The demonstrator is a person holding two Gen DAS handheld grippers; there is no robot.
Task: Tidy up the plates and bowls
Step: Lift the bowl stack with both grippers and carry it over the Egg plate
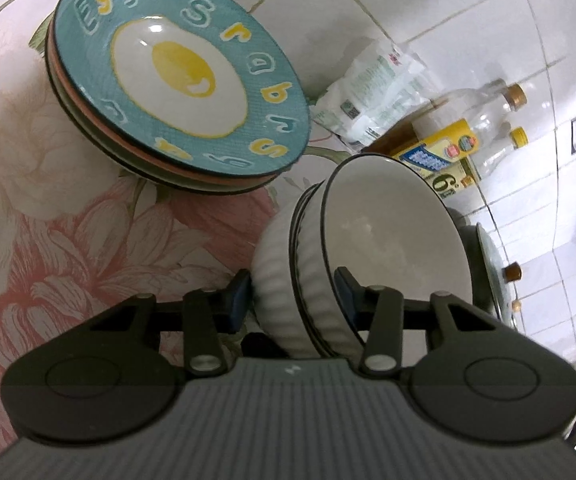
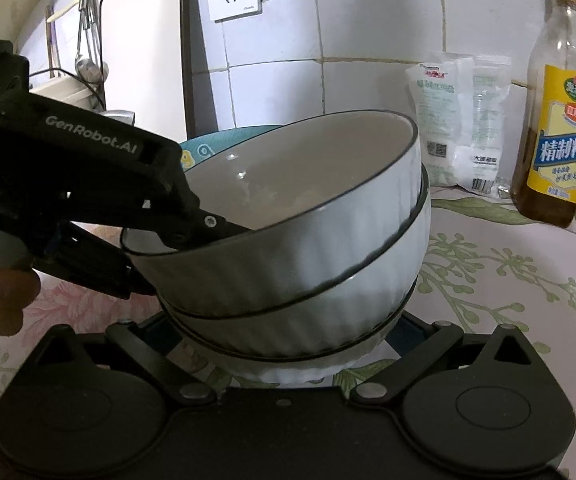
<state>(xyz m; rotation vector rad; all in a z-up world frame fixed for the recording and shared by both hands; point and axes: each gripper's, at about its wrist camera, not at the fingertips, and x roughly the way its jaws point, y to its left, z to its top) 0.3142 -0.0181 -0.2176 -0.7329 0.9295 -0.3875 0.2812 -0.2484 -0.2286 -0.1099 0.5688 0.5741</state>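
The left gripper (image 1: 291,296) is clamping the near wall of the bowls (image 1: 327,264): one finger is lying outside on the ribbed wall and the other is reaching over the rim into the top bowl (image 2: 288,184). From the right wrist view the pinch is looking like a rim grasp on the top bowl, which is sitting tilted in the nest, probably because this grip is levering its near edge. Whether only that bowl or also the one under it is caught, I cannot tell.

The right gripper (image 2: 288,340) is standing fully spread around the base of the stack, with its pads beside the lowest bowl and grasping nothing. I judge that it is waiting there to steady or carry the stack from below.

The bowls are white glazed ceramic, round and deep, with vertical ribs outside, a smooth inside and a thin dark line on each rim. They are standing on a flowered tablecloth (image 1: 68,240) near the tiled wall. Beside them the plates (image 1: 176,88) are piled; the top one is teal with a fried egg painted on it. Behind are standing a bottle (image 2: 559,120) of glass with a yellow label and a plastic bag (image 2: 455,120).
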